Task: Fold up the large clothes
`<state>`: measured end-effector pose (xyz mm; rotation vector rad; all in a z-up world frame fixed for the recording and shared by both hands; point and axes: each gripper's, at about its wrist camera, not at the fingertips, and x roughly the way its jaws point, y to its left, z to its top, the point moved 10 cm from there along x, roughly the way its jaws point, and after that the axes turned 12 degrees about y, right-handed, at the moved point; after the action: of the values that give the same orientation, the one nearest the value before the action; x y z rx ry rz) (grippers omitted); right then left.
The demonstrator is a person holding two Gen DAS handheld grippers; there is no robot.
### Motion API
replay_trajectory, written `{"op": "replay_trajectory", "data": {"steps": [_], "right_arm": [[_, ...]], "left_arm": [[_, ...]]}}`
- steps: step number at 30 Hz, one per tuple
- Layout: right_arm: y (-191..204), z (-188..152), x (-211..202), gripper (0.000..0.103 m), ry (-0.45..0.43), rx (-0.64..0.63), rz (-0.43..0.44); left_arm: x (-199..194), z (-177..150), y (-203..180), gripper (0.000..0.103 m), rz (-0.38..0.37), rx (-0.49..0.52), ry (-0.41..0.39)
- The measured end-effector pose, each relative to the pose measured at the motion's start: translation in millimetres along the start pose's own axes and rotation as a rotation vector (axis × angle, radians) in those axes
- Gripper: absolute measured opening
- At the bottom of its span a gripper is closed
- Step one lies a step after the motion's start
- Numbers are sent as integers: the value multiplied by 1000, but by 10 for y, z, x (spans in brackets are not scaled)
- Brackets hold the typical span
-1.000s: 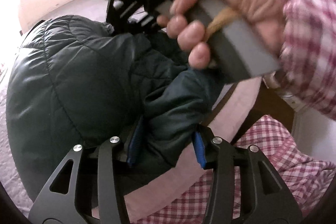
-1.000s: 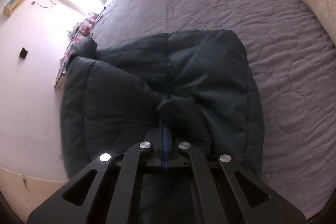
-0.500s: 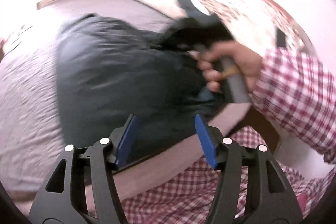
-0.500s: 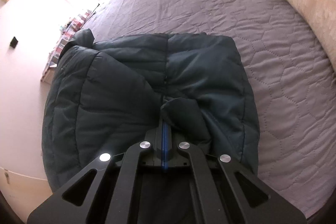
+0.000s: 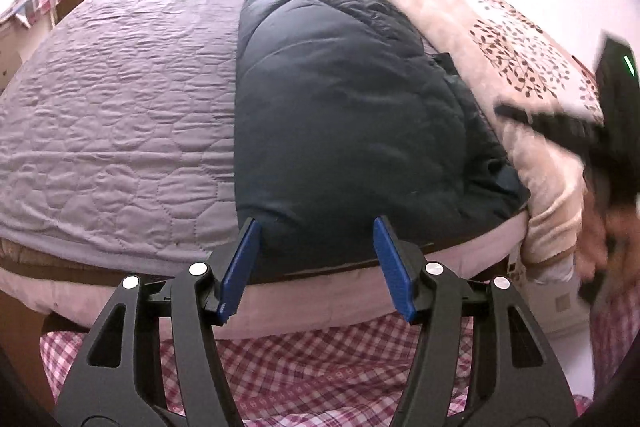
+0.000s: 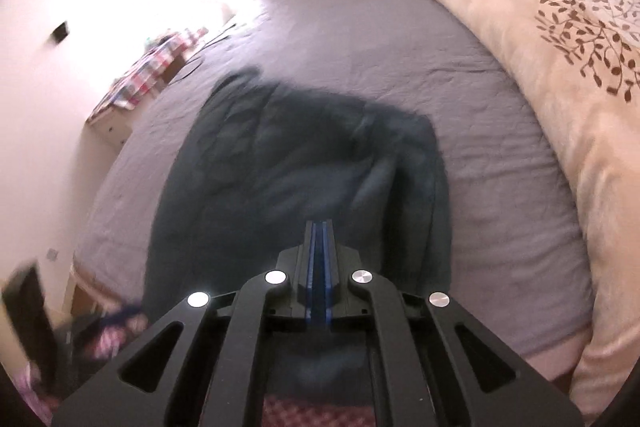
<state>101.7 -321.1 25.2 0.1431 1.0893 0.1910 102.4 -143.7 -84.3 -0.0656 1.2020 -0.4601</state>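
Observation:
A dark teal puffer jacket (image 5: 344, 107) lies folded on the grey quilted bed (image 5: 120, 107), near the front edge; it also shows, blurred, in the right wrist view (image 6: 288, 171). My left gripper (image 5: 316, 247) is open and empty, pulled back just off the jacket's near edge. My right gripper (image 6: 319, 247) is shut with its blue pads together and nothing between them, held above the jacket's near end. The right hand and its gripper body (image 5: 600, 131) appear blurred at the right of the left wrist view.
A cream duvet with a leaf print (image 5: 500, 27) lies along the bed's right side, also in the right wrist view (image 6: 560, 67). A checked cloth on a low cabinet (image 6: 148, 75) stands beyond the bed's left side. The person's checked shirt (image 5: 304, 375) is below.
The left gripper opened, let go of the jacket and drew back. The right gripper, shut on a fold of the jacket earlier, has released it and pulled away upward. The jacket now rests flat.

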Motion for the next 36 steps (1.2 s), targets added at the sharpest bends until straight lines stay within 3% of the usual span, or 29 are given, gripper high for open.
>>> {"op": "replay_trajectory", "data": {"steps": [5, 8, 14, 19, 36], "right_arm": [[-85, -654, 354, 4, 102, 7, -53], [-222, -835, 545, 2, 142, 66, -40], [-231, -875, 681, 0, 142, 55, -70], [-207, -907, 771, 0, 120, 47, -95], [-96, -938, 798, 0, 52, -12, -163]], "left_arm": [[-52, -39, 56, 58, 12, -17, -2], [-74, -81, 47, 58, 12, -17, -9], [-155, -165, 19, 59, 12, -9, -28], [-210, -286, 43, 67, 25, -15, -25], [-242, -535, 170, 67, 132, -50, 23]]}}
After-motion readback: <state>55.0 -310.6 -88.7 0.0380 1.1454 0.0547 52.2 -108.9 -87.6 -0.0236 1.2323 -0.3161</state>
